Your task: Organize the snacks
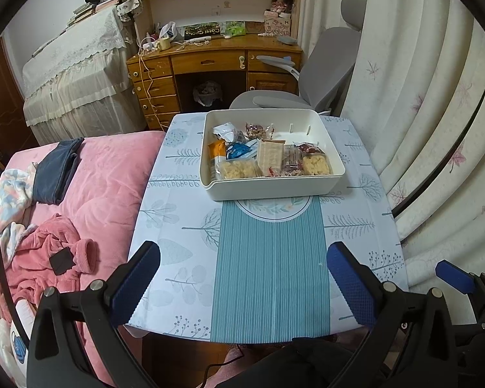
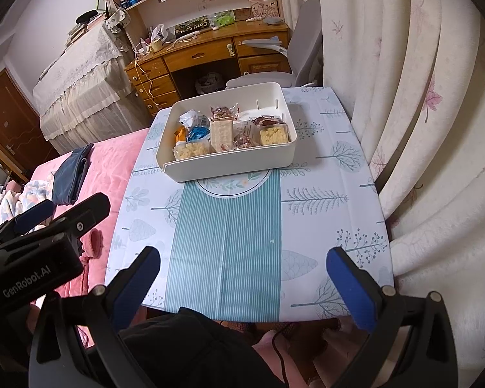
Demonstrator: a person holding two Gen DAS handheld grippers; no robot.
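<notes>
A white plastic bin stands at the far end of the small table and holds several wrapped snacks: yellow puffed-rice packs, a tall cracker pack, a blue packet and red-wrapped sweets. The bin also shows in the right wrist view, with its snacks. My left gripper is open and empty over the near table edge. My right gripper is open and empty, also at the near edge, to the right of the left one.
The table wears a tree-print cloth with a teal striped centre. A pink bed with clothes lies to the left. Curtains hang close on the right. A grey chair and wooden desk stand behind the table.
</notes>
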